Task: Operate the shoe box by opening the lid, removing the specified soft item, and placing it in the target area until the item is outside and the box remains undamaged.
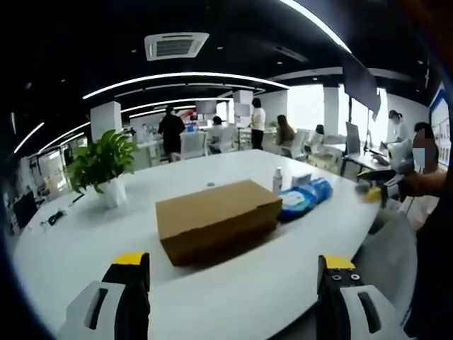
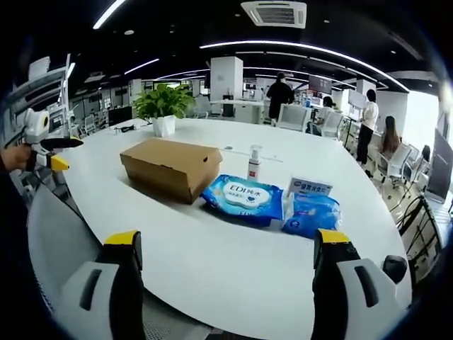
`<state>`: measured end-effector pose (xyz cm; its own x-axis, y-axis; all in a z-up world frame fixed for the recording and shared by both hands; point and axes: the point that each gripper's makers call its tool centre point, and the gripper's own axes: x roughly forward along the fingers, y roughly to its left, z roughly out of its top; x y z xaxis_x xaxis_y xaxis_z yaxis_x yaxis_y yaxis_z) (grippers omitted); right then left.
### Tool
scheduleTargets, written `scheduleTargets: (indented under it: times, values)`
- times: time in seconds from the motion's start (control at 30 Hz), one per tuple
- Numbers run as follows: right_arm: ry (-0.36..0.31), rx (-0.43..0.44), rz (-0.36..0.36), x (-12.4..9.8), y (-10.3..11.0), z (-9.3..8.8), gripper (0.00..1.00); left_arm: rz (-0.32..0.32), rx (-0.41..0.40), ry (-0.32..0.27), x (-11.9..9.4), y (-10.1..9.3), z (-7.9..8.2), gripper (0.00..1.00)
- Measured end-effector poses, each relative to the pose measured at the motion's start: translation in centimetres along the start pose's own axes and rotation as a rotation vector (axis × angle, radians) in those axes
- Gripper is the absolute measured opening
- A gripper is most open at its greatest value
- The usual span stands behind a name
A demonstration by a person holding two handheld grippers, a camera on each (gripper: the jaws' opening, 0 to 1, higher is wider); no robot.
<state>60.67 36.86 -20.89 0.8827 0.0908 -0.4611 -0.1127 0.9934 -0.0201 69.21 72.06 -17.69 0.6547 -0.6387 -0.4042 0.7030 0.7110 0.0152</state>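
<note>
A brown cardboard shoe box [image 1: 216,219] lies with its lid closed on the white oval table [image 1: 233,304]. In the left gripper view my left gripper [image 1: 232,261] is open, its yellow-tipped jaws wide apart just short of the box, nothing between them. In the right gripper view the box [image 2: 170,166] sits left of centre and farther off. My right gripper [image 2: 226,241] is open and empty above the table's [image 2: 212,276] near edge. Each gripper also appears in the other's view: the right gripper [image 1: 375,190] held at the right, the left gripper [image 2: 55,154] at the left.
Beside the box lie two blue soft packs [image 2: 244,198] [image 2: 311,212], a small white bottle [image 2: 253,164] and a label card [image 2: 309,187]. A potted plant [image 2: 164,106] stands at the table's far end. A grey chair back [image 2: 56,234] is near the edge. People stand and sit at desks behind.
</note>
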Motion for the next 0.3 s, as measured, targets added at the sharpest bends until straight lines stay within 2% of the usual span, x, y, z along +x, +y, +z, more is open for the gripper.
scheduleTargets:
  times: [0.3]
  values:
    - [0.003,0.004,0.003,0.12,0.05,-0.17,0.96,-0.005,0.005,0.001,0.1,-0.01,-0.07,1.0]
